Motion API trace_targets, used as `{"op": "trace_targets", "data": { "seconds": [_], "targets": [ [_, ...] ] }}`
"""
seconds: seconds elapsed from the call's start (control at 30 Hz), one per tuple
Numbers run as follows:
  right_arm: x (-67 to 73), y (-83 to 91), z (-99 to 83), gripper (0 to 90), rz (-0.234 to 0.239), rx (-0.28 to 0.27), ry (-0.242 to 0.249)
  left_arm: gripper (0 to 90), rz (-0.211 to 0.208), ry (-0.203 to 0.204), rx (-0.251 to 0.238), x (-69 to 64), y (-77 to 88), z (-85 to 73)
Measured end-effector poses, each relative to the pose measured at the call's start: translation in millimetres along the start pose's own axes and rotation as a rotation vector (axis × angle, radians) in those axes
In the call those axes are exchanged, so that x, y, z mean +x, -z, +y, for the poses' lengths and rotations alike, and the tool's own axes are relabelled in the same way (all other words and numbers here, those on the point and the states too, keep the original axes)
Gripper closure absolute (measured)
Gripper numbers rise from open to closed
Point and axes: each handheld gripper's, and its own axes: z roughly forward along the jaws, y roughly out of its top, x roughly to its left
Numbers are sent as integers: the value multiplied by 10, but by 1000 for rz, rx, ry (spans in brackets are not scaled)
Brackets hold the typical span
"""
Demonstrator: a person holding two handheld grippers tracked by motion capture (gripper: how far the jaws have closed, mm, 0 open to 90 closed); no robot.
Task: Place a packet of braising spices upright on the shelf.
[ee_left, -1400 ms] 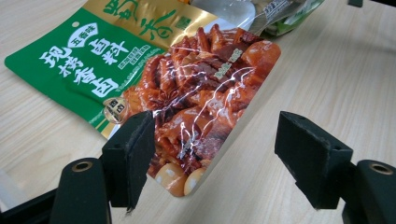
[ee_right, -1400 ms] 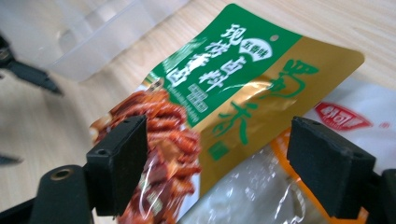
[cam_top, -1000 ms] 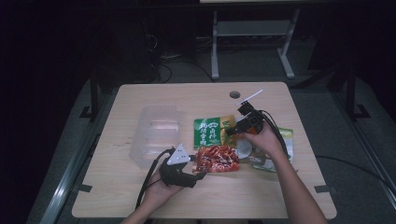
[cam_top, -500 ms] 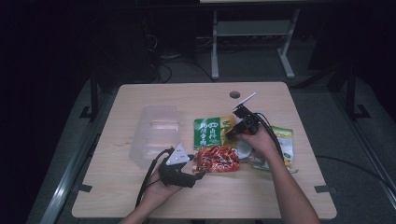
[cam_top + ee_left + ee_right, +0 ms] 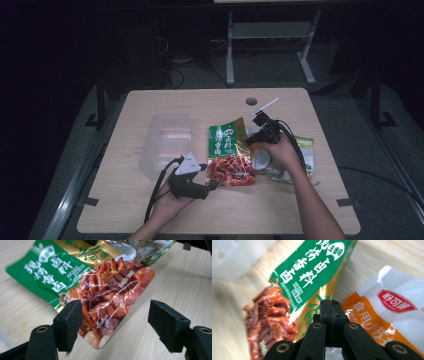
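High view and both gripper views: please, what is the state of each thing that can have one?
Green, gold and red seasoning pouch: sealed, gold edge pinched.
Right tongs: jaws have just been closing, now shut on the pouch's gold edge.
Left tongs: open, the pouch's red corner between the jaws, not pressed.
Clear plastic container: looks empty.
White and orange packet: sealed, lying flat.

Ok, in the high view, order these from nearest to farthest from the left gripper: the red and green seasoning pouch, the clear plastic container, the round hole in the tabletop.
1. Red and green seasoning pouch, right beside the left gripper.
2. Clear plastic container, up and left of it.
3. Round hole in the tabletop, near the far edge.
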Motion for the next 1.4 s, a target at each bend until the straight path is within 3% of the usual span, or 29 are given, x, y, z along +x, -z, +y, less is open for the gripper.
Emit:
{"op": "trace_targets", "data": {
  "seconds": [0.17, 0.27, 0.3, 0.53, 0.67, 0.73, 0.9, 1.03, 1.17, 1.27, 1.4],
  "targets": [
    [104, 255, -115, 900, 7, -95, 36, 243, 18, 11, 8, 28, -3, 27],
    [199, 408, -172, 900, 2, -149, 68, 231, 8, 44, -21, 23, 24, 46],
    [228, 456, -196, 900, 6, -166, 75, 232, 13, 35, -22, 20, 28, 55],
    [423, 724, -397, 900, 26, -279, 182, 232, 27, 78, -36, 62, -108, 156],
    [501, 832, -497, 900, 24, -314, 244, 213, 53, 121, -42, 123, -244, 209],
    [519, 874, -547, 900, 20, -324, 260, 214, 65, 165, -54, 156, -316, 227],
    [504, 921, -637, 900, 28, -342, 272, 243, -5, 254, -31, 259, -479, 262],
    [485, 918, -679, 900, 43, -359, 274, 394, -107, 310, -33, 323, -584, 290],
    [480, 911, -700, 900, 31, -356, 279, 605, -152, 320, -44, 356, -597, 327],
    [472, 907, -724, 900, 37, -356, 264, 752, -159, 320, -61, 347, -552, 341],
    [455, 901, -745, 900, 35, -362, 255, 820, -136, 281, -68, 325, -470, 357]
  ]
}}
